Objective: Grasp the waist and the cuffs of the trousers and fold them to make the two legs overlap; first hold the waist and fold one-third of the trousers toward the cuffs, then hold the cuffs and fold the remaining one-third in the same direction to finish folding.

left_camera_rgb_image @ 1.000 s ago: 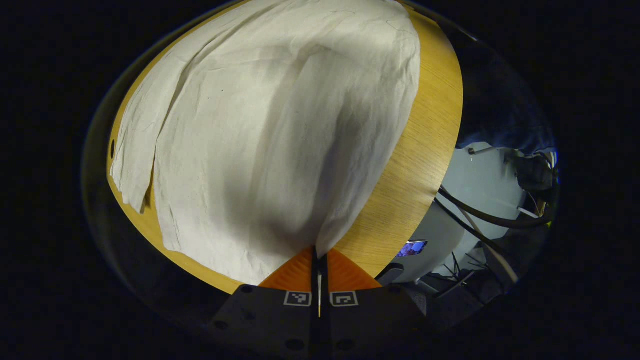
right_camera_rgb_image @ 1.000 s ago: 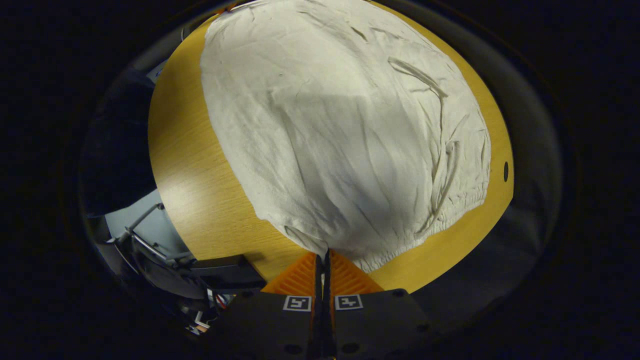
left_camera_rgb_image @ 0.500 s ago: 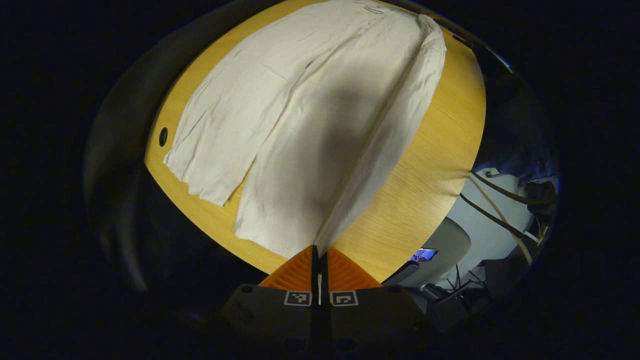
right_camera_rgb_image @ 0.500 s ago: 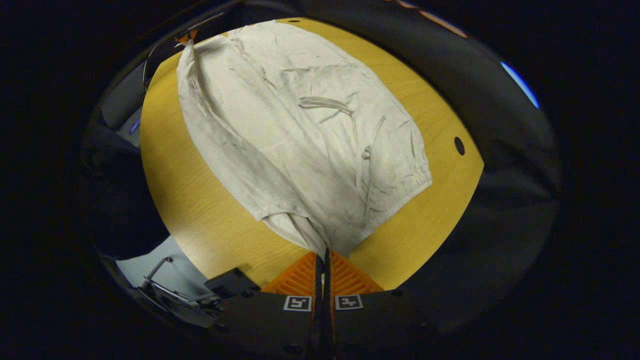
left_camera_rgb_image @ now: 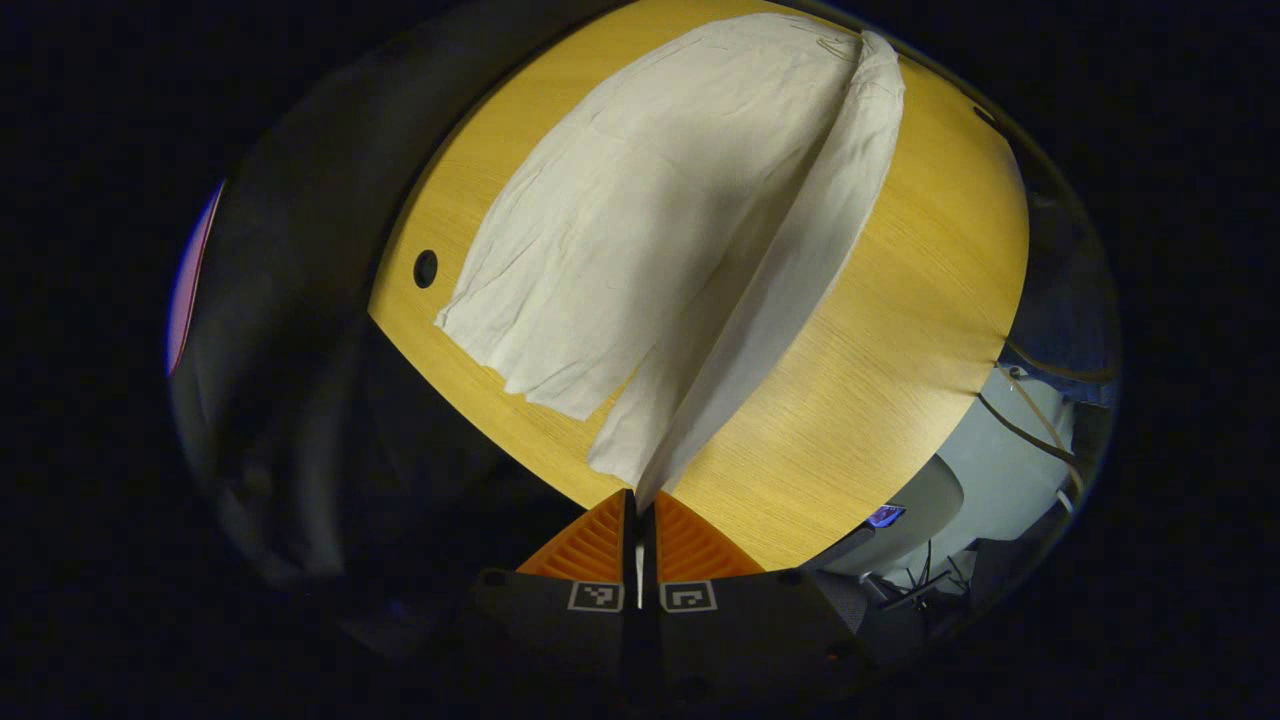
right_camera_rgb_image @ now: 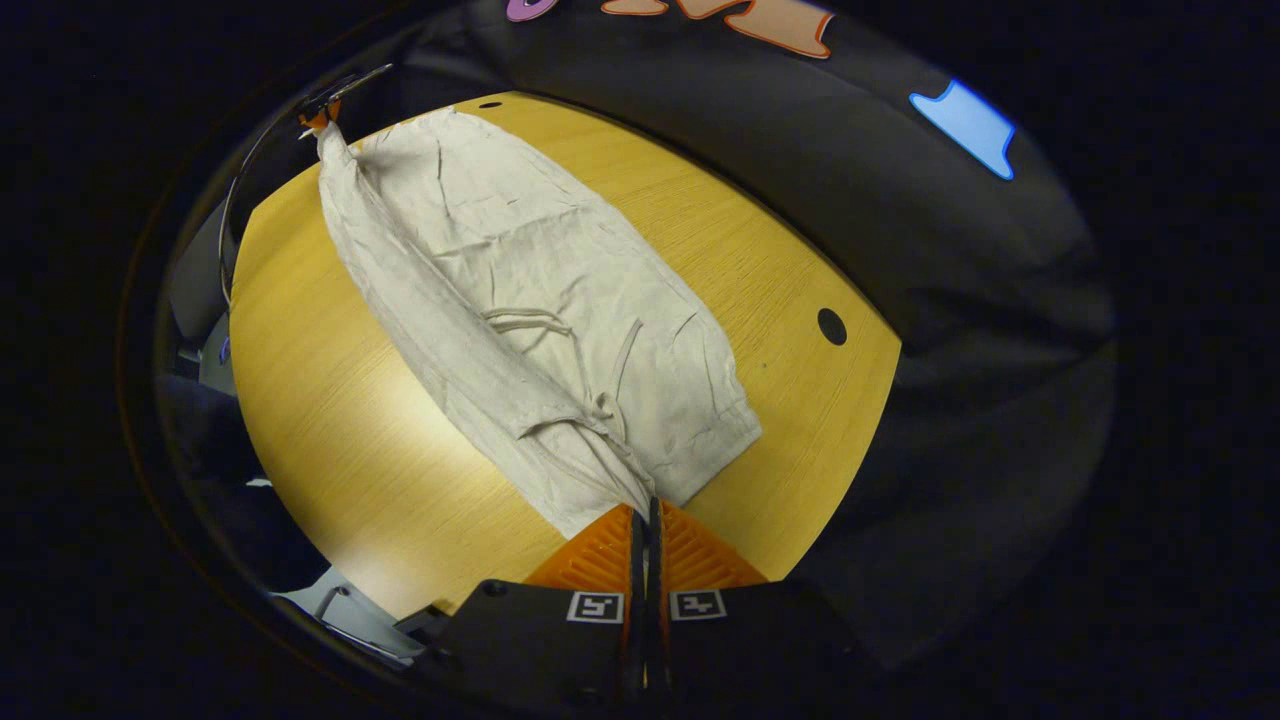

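Over the wooden worktop (left_camera_rgb_image: 900, 330) I hold the trousers (left_camera_rgb_image: 650, 230) by one long edge, raised off the surface while the rest lies flat. My left gripper (left_camera_rgb_image: 639, 505) has its jaws pressed together on the cuff end of the near leg; my right gripper (right_camera_rgb_image: 646, 512) has its jaws pinching the waist corner, just beside the drawstring (right_camera_rgb_image: 560, 340). In the right gripper view the left gripper shows small at the far end of the cloth (right_camera_rgb_image: 318, 112), with the lifted edge running as a taut ridge between the two grips.

I judge this to be the first step — laying one leg over the other. The far leg rests on the worktop, its cuff near a round hole (left_camera_rgb_image: 425, 268) in the surface, and the near leg is stood up on edge, not yet brought across.

The next move, as I read it, calls for carrying both grips across together toward the far edge of the cloth, keeping the ridge tight so the lifted leg lands square on the other, cuff on cuff and waist on waist. If one hand lags, the legs will likely lie skewed.

No containers are in view — nothing to report there.
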`<state>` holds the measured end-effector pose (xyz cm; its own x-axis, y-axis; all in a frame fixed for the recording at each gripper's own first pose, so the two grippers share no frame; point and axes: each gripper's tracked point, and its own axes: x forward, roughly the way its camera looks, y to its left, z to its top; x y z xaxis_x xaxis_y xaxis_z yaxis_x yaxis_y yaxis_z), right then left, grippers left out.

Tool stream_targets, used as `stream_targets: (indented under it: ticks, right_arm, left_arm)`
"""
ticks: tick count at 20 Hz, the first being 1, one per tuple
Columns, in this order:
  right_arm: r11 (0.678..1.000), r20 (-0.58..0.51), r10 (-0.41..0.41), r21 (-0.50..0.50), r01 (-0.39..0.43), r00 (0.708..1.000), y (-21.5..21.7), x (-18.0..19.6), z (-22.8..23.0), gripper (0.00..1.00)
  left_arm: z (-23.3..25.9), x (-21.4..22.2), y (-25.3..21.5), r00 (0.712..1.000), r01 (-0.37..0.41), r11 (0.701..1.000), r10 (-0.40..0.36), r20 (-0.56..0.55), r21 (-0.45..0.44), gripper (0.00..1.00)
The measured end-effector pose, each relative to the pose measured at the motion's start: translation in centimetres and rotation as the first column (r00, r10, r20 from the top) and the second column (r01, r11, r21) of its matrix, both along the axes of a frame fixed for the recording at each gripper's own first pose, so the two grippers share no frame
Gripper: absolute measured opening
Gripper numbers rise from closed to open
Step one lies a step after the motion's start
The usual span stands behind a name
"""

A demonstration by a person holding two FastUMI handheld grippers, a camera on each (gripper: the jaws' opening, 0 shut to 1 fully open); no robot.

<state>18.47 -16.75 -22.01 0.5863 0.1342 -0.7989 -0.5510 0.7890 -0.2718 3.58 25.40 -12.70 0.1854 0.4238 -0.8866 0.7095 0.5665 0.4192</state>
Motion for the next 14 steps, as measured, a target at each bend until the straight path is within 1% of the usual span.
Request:
stream_targets:
  ticks: [1,2,3,4,6,7,10,11,12,13,14]
  right_arm:
    - [1.000,0.015,-0.020,0.013,0.020,1.000,0.1,1.2,0.4,0.02]
    - [0.999,0.043,-0.050,0.022,0.049,0.998,0.2,2.9,1.1,0.00]
    - [0.996,0.064,-0.083,0.032,0.081,0.995,0.2,4.5,1.6,0.02]
    - [0.994,0.073,-0.106,0.041,0.103,0.992,0.4,5.4,1.9,0.02]
    - [0.988,0.073,-0.149,0.052,0.145,0.986,0.5,7.5,1.5,0.02]
    - [0.985,0.063,-0.170,0.048,0.167,0.983,0.2,8.2,0.4,0.02]
    - [0.978,0.040,-0.207,0.021,0.206,0.977,-0.1,10.1,-2.8,0.02]
    - [0.977,0.037,-0.213,0.020,0.213,0.976,-0.1,10.6,-3.7,0.03]
    - [0.973,0.030,-0.228,0.030,0.227,0.973,0.2,11.1,-4.6,0.00]
    - [0.969,0.024,-0.243,0.046,0.242,0.970,0.4,11.6,-5.3,0.03]
    - [0.963,0.033,-0.263,0.064,0.261,0.964,0.5,12.2,-5.7,0.03]
  left_arm:
    - [0.8,1.6,0.3,1.000,0.015,1.000,-0.015,0.002,0.011,0.00]
    - [1.6,4.4,1.2,0.999,0.035,0.999,-0.036,0.006,0.024,0.00]
    - [1.9,6.1,1.6,0.999,0.041,0.999,-0.042,0.007,0.027,0.00]
    - [1.8,7.9,2.1,0.999,0.046,0.999,-0.046,0.006,0.023,0.00]
    - [1.5,11.6,2.9,0.998,0.059,0.998,-0.059,0.004,0.020,0.00]
    - [1.0,13.6,3.2,0.997,0.070,0.997,-0.070,0.009,0.020,0.00]
    - [-2.0,20.3,3.9,0.989,0.132,0.991,-0.134,0.058,0.030,0.00]
    - [-3.5,22.0,4.3,0.988,0.138,0.990,-0.140,0.066,0.037,0.00]
    - [-5.2,23.3,4.8,0.988,0.135,0.990,-0.138,0.067,0.045,0.00]
    - [-6.9,24.3,5.2,0.988,0.131,0.990,-0.134,0.070,0.043,0.00]
    - [-8.5,25.2,5.6,0.989,0.121,0.992,-0.124,0.087,0.034,0.00]
